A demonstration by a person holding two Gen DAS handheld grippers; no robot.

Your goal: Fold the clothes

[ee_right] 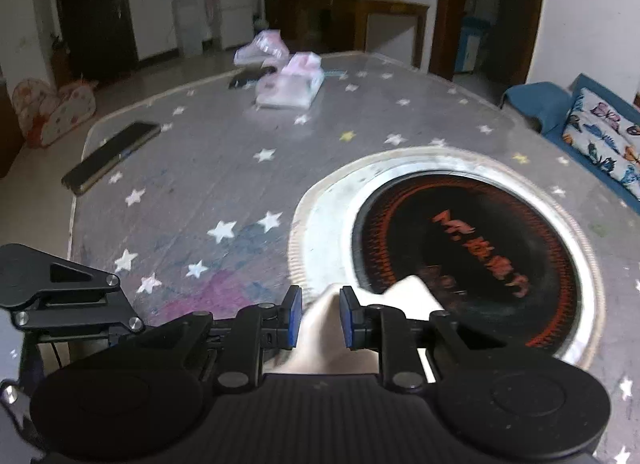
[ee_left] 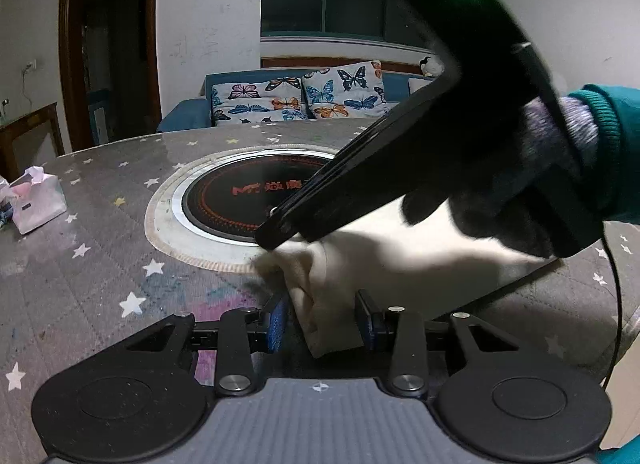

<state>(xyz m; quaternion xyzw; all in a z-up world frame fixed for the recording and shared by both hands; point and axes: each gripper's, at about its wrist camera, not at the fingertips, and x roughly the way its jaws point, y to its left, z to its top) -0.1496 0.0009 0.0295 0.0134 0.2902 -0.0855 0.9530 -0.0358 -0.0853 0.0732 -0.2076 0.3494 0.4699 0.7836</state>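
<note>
A cream cloth (ee_left: 332, 304) lies bunched on the grey star-patterned table (ee_left: 100, 223), beside the round hob. My left gripper (ee_left: 324, 320) is low over the table, and a fold of the cloth fills the gap between its blue pads and touches both. My right gripper (ee_left: 272, 234) comes in from the upper right in a gloved hand with a teal sleeve, its tip at the cloth's far corner. In the right wrist view, the right gripper (ee_right: 320, 320) is shut on a raised ridge of the cream cloth (ee_right: 320, 340). The rest of the garment is hidden under the grippers.
A black round hob (ee_left: 240, 199) with a metal rim (ee_right: 580, 232) is set into the table. Pink tissue packs (ee_right: 292, 83) and a dark phone (ee_right: 108, 155) lie near the table's far and left edges. A blue sofa with butterfly cushions (ee_left: 296, 95) stands beyond the table.
</note>
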